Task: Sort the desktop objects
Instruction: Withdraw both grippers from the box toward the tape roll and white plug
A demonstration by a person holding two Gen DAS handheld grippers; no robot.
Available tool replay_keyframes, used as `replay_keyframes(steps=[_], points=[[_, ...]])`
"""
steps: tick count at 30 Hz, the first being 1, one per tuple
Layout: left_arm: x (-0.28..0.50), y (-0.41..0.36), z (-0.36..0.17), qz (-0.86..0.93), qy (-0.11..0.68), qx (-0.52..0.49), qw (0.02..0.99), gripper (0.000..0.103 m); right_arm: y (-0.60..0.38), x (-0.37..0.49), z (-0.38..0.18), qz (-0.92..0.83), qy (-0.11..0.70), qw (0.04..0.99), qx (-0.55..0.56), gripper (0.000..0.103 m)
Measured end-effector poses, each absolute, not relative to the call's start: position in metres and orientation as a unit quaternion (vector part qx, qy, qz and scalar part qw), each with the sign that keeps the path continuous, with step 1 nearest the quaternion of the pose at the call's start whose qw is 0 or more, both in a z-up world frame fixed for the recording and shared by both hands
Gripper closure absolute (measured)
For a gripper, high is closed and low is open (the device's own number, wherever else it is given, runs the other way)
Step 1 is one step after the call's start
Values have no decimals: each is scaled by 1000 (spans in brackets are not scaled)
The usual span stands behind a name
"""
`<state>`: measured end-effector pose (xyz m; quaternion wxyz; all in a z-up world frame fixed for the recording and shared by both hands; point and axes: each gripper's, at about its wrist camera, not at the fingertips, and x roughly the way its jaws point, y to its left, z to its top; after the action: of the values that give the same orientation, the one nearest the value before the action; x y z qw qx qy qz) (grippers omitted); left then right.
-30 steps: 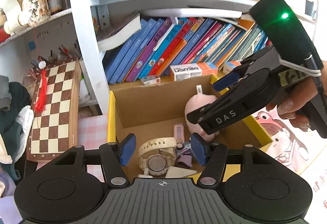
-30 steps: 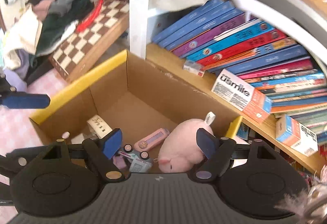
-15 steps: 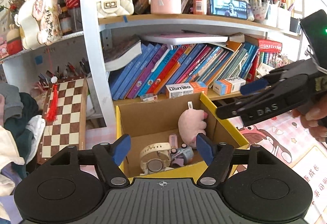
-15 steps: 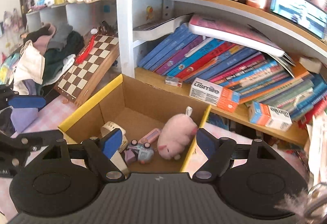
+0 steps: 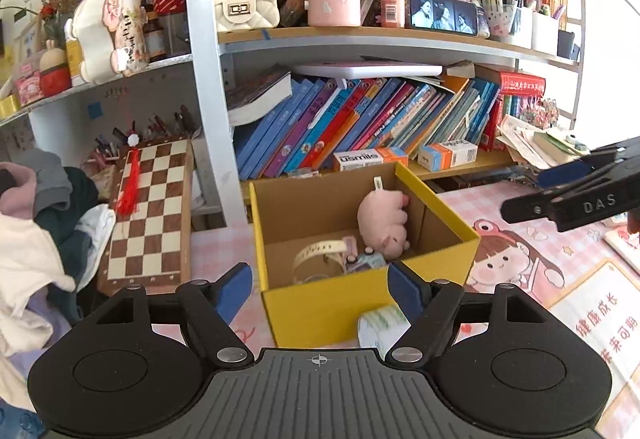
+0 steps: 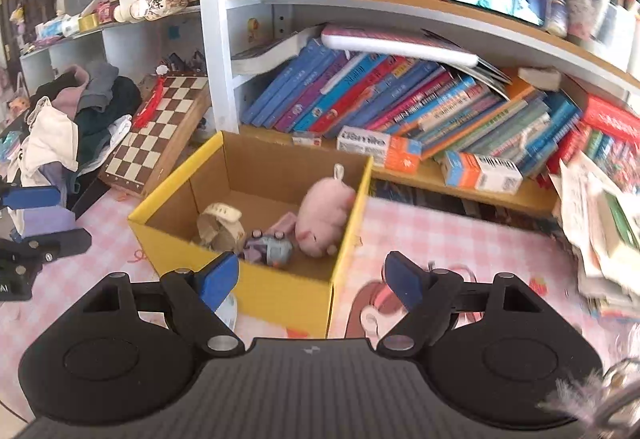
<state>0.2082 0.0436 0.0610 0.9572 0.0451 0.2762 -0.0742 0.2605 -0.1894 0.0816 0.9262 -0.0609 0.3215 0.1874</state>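
Yellow cardboard box (image 5: 372,303) on pink checked surface (image 6: 460,235), top open, back edge near bookshelf (image 5: 452,167). Open surface right of box; chessboard (image 5: 150,215) and clothes pile (image 6: 68,119) crowd left.

Inside box – soft pink plush pig (image 5: 384,219) against right wall, cream watch (image 5: 316,253) with curved strap, small blue toy car (image 6: 272,249) between them. White-green roll (image 5: 382,325) on surface, touching box front.

Left gripper (image 5: 320,289) before box front, jaws spread wide, empty. Right gripper (image 6: 310,279) above front right corner, jaws wide, holding nothing.
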Motion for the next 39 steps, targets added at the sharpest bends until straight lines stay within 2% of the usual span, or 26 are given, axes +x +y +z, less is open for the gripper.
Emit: replay_keyframes(steps=[16,21,39], points=[[155,57,32,-61,294,54,952,25,-194,173,28,119,365,922,-44,21],[141,60,19,-52,305,47,950,20,-188,151,12,97,367,924,-39,18],[105,60,-19,-35,348,25,936,19,-168,110,-39,93,410,906,-38,12]])
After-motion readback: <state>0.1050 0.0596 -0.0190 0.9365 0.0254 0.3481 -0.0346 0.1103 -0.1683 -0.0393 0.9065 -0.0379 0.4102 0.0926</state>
